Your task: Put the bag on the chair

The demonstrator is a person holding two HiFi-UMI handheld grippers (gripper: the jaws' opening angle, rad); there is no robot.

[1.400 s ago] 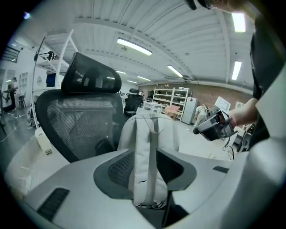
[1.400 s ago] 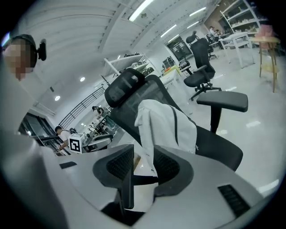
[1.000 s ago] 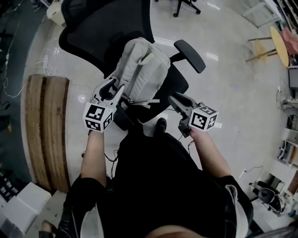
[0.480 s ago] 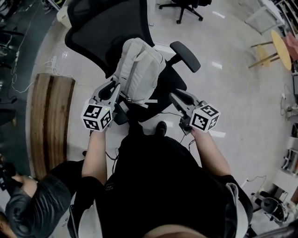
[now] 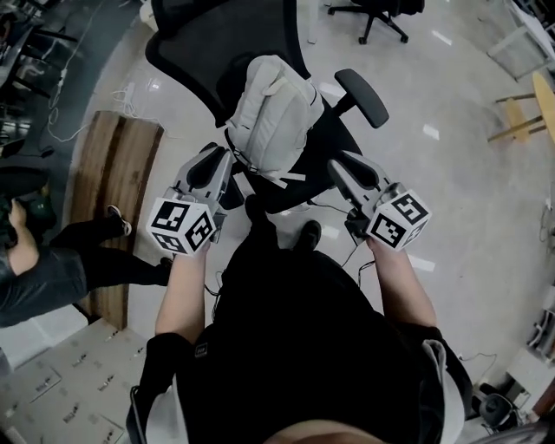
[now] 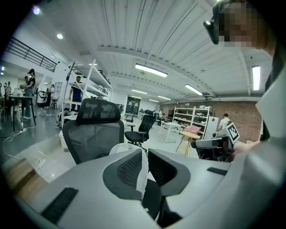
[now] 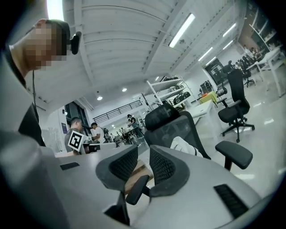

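My left hand-held gripper (image 5: 214, 159) sits left of centre in the head view. In its own view (image 6: 145, 156) the jaws have just been closing and now stand almost together, clenched on nothing, with only a thin slit between the pads. My right hand-held gripper (image 5: 344, 163) is right of centre. Its jaws (image 7: 144, 154) have also just been closing but remain partly apart, released, with nothing between them.

Both are clear of the bag (image 5: 276, 108), which lies between and above them in the frame. The pale grey bag stands upright on the seat of the black chair (image 5: 208, 39), leaning back against the mesh backrest. It shows again beyond the left jaws (image 6: 120, 148) and against the backrest in the right gripper view (image 7: 185, 145).

The chair's armrest (image 5: 364, 95) juts out to the upper right of the bag. A wooden bench (image 5: 121, 173) lies on the floor at the left, with another person's legs (image 5: 87, 256) across it. A second office chair (image 5: 373, 13) sits at the top edge.
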